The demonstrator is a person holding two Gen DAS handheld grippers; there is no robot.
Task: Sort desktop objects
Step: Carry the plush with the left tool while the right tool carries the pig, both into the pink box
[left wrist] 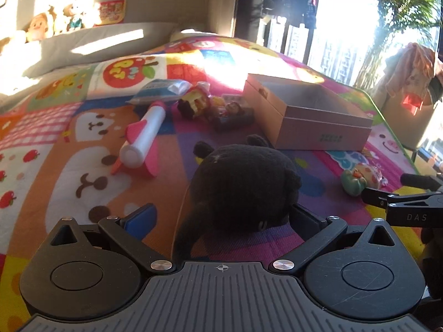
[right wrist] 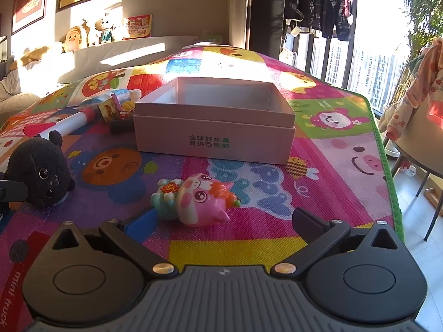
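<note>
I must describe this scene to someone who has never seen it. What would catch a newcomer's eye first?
First, the bright cartoon play mat covering the whole surface, with an open, empty pink box at its middle. Next, the black plush toy sits between the open fingers of the left claw. The pink pig figurine lies on its side just ahead of the open right claw.

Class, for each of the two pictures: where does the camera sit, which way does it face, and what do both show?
Left wrist: on the left tongs, facing forward over the colourful play mat; open fingers flank the black plush toy.
Right wrist: on the right tongs, open, facing the pink pig figurine.
Shared: plush, pig, open cardboard box.
</note>
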